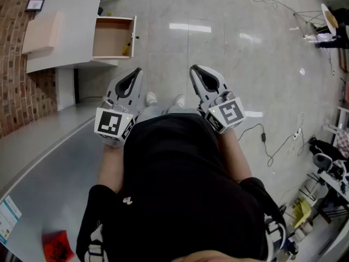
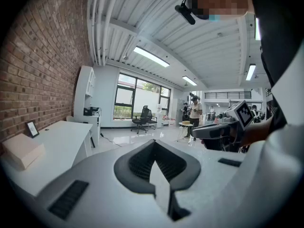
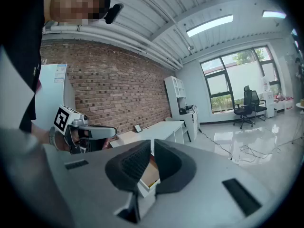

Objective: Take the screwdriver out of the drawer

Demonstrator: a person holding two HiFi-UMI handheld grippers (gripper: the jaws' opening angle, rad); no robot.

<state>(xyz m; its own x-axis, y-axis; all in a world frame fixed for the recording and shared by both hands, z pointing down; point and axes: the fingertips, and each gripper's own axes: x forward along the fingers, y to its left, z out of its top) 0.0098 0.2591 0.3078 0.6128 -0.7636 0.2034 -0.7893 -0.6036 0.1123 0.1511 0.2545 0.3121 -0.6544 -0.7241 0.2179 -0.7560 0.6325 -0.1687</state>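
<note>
**— Why are both tools just sitting at your waist?**

— I'm standing well back from the drawer [image 1: 113, 18], so there's nothing to reach for yet. I carry the left gripper [image 1: 137, 70] and right gripper [image 1: 193, 67] low and pointed forward, each with its jaws closed on nothing. My guess is that's just the easy way to walk them in.

**— And the screwdriver?**

— The drawer is pulled open from the white desk [image 1: 71, 15]. The screwdriver [image 1: 126, 49] lies inside, in the corner by the front panel, on the side nearer me. It's a small yellow shape — too small to make out the shaft.
</note>
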